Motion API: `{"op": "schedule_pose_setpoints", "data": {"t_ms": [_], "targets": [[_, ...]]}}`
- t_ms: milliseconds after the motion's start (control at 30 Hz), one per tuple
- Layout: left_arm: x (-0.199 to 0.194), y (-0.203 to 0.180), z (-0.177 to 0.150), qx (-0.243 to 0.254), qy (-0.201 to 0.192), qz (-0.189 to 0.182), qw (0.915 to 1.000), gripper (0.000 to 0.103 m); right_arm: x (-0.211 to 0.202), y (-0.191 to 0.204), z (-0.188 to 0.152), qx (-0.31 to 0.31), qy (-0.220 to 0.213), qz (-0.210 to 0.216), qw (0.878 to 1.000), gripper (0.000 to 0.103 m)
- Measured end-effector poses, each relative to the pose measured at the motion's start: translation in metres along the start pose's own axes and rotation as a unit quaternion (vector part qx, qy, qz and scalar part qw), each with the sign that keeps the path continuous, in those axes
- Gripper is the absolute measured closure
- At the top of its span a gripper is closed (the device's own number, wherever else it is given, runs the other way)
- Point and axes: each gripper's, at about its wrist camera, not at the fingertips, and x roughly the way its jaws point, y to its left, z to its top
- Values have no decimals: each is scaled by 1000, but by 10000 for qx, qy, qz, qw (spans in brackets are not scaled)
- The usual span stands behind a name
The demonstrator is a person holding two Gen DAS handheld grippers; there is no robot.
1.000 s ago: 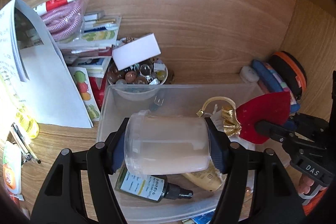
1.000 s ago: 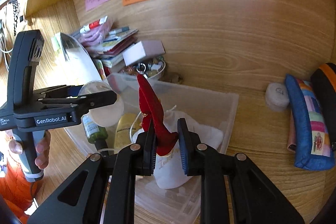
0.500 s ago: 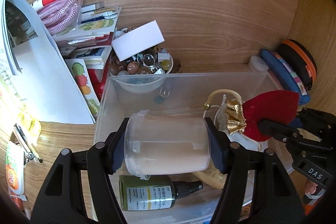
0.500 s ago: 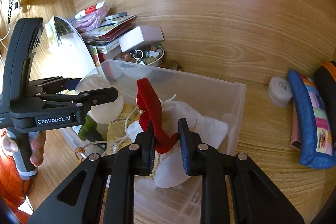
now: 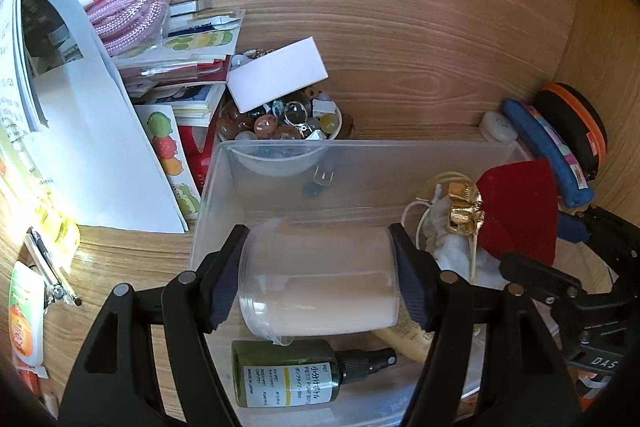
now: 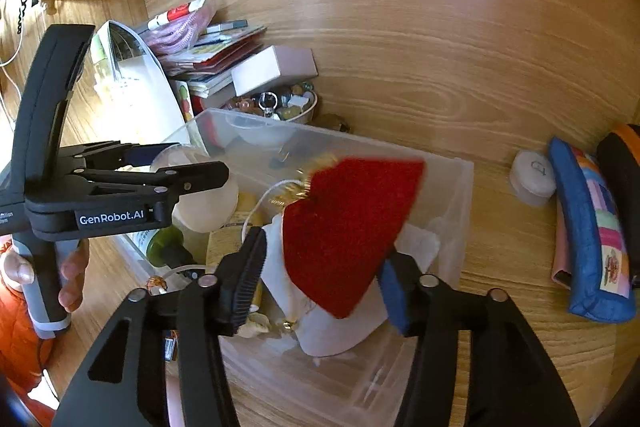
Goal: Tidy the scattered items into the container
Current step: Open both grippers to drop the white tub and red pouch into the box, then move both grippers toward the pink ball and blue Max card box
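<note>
A clear plastic bin (image 5: 360, 155) (image 6: 452, 211) stands on the wooden desk. My left gripper (image 5: 318, 283) is shut on a translucent white jar (image 5: 320, 287) and holds it over the bin's left part; the jar also shows in the right wrist view (image 6: 200, 203). My right gripper (image 6: 320, 279) is open over the bin. A red felt pouch (image 6: 348, 231) with a gold bow falls free between its fingers, blurred; it also shows in the left wrist view (image 5: 520, 211). In the bin lie a green spray bottle (image 5: 288, 373), a white cloth bag (image 6: 332, 331) and a yellow tube (image 5: 404, 341).
Behind the bin is a bowl of beads (image 5: 280, 131) with a white box (image 5: 276, 75) on it, beside stacked books and papers (image 5: 80, 131). A blue patchwork pouch (image 6: 592, 239), a black-orange case (image 5: 576, 127) and a small white case (image 6: 532, 179) lie to the right.
My right gripper has opened and let go of the red pouch, which now turns flat and drops toward the bin. My left gripper has kept the jar over the bin, slightly forward.
</note>
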Motion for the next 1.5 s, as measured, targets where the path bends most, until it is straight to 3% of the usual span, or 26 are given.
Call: {"op": "schedule_pose_setpoints", "data": {"t_ms": [167, 233, 400, 533, 633, 767, 867, 1100, 1267, 1500], "targets": [[-6, 2, 2, -48, -105, 4, 9999, 29, -6, -2, 2, 16, -154, -103, 9998, 43], [-10, 2, 3, -45, -155, -33, 9999, 27, -8, -3, 3, 19, -217, -178, 9996, 35], [-18, -2, 3, 64, -326, 41, 9994, 17, -10, -5, 4, 29, -287, -278, 9992, 31], [-22, -8, 3, 77, -364, -15, 9993, 9, -11, -6, 4, 44, -337, -325, 9989, 22], [-23, -14, 2, 116, -305, -88, 9994, 8, -16, -2, 5, -12, -392, -269, 9989, 21], [-25, -18, 1, 163, -287, 115, 9994, 8, -24, 2, 7, -93, -561, -317, 9979, 19], [-36, -14, -1, 59, -280, 10, 9996, 8, -28, 1, 10, -106, -586, -418, 9973, 19], [-82, 4, -12, 75, -675, 135, 9976, 6, -67, 9, 14, -179, -899, -520, 9944, 19], [-101, 14, -33, 78, -672, 192, 9975, 5, -90, 21, -3, -212, -940, -396, 9946, 18], [-102, 23, -77, -2, -279, 55, 9996, 5, -100, 42, -49, -120, -639, -223, 9976, 12]]}}
